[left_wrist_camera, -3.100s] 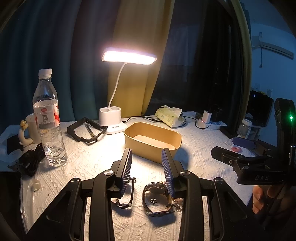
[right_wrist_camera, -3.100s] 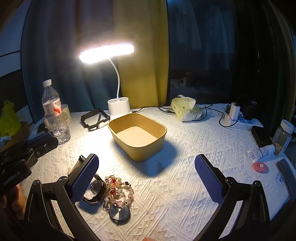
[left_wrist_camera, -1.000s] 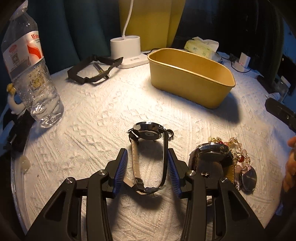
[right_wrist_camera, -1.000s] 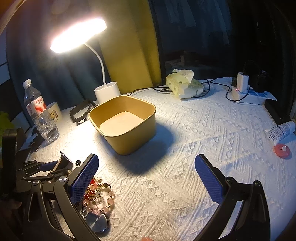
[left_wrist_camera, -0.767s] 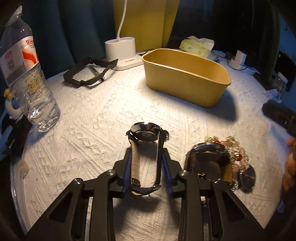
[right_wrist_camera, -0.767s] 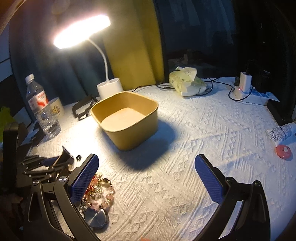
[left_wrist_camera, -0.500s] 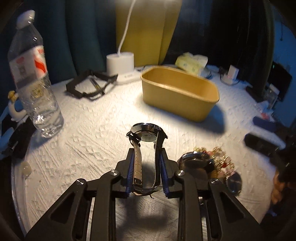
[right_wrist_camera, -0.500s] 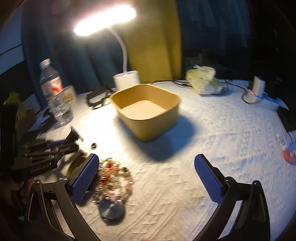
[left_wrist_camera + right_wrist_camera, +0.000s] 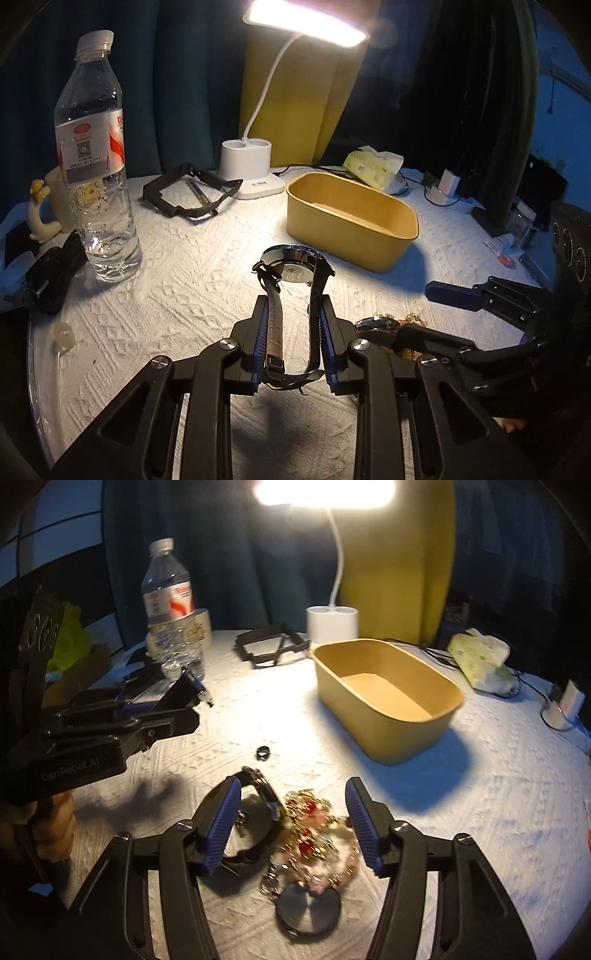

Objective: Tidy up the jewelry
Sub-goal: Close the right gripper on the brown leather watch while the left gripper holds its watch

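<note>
— Watch point(image 9: 291, 295) in the left tool point(image 9: 293, 343): which way does it run?

— Lengthwise along the fingers, face tipped toward the yellow tub point(image 9: 351, 225), both strap sides pinched between the pads.

— And the right tool point(image 9: 293, 827)?

— Half open, its jaws just closing, straddling a second watch point(image 9: 258, 797) and beaded bracelets point(image 9: 314, 830) lying on the white textured bench point(image 9: 480, 794); a lit lamp point(image 9: 325, 491) stands beyond.

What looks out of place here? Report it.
A small black loop lies alone on the cloth, apart from the jewelry pile; it may be a stray strap keeper or ring. The yellow box holds nothing yet. Nothing is spilled.
</note>
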The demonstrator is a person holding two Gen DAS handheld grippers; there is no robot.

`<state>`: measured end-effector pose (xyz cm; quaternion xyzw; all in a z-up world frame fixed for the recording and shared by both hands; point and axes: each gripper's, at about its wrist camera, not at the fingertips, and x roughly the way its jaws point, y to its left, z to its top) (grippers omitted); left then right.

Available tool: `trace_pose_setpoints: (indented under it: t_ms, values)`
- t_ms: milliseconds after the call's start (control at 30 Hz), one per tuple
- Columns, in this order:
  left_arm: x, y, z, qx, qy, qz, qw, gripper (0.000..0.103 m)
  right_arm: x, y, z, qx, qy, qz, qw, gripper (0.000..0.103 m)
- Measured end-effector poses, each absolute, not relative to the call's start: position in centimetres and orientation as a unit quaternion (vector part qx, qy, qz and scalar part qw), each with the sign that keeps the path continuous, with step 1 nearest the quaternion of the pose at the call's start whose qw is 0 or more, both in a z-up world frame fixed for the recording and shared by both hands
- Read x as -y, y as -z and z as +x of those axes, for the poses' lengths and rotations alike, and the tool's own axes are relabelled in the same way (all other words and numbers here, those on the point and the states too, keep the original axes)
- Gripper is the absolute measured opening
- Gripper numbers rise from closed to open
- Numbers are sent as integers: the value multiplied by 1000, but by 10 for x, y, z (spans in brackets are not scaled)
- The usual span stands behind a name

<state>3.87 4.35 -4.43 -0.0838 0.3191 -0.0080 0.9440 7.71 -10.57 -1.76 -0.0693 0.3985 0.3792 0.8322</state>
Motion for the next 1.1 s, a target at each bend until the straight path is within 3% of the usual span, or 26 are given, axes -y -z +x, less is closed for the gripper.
trace_pose_setpoints:
  t_ms: [500,667,1100]
  values:
    - [-61,58,48,-334,-12,-114,936,27,82,31,81,-403,-431,-104,801,15]
    - [-58,57,50,-333,-9,-110,936,27,85,28,81,-397,-438,-98,801,10]
    - [-46,46,52,-325,-15,-97,941,27,105,10,84,-368,-444,-69,814,10]
